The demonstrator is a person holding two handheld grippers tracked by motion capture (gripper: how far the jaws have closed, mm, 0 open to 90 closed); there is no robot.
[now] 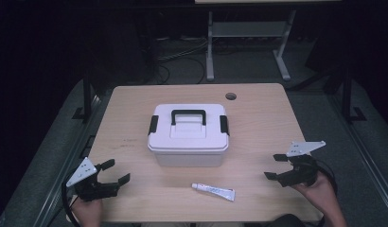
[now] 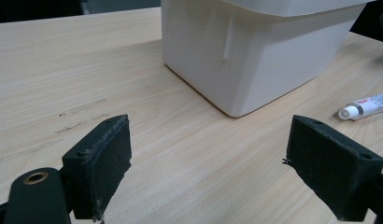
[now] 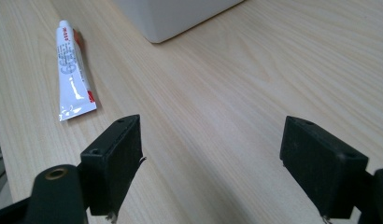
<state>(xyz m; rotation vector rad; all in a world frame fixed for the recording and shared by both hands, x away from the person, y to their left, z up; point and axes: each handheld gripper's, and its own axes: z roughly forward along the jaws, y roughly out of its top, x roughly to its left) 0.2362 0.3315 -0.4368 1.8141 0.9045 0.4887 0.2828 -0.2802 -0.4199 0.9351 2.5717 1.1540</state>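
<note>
From the high view, I have the white plastic storage box with black carry handle and side latches [image 1: 188, 135] at the centre of the pale wooden worktop [image 1: 258, 113], lid on. The small white squeeze tube with red print [image 1: 213, 191] lies flat at about 5 o'clock from the box, near the worktop's front edge. My left claw [image 1: 112, 172] sits at 8 o'clock from the box, my right claw [image 1: 276, 166] at 4 o'clock; both are spread and pinching nothing.

In the left claw view, the box's corner [image 2: 245, 56] stands ahead of my spread jaws, and the tube's cap end [image 2: 365, 106] lies at 2 o'clock. If I go for the latch at a slant, I judge the light box could skid rather than unlatch.

In the right claw view, the tube [image 3: 72, 77] lies at 10 o'clock from my wide jaws, crimped end nearest. It lies so flat that a shallow approach could push it toward the edge, or my pads could scrape the wood and miss it.
</note>
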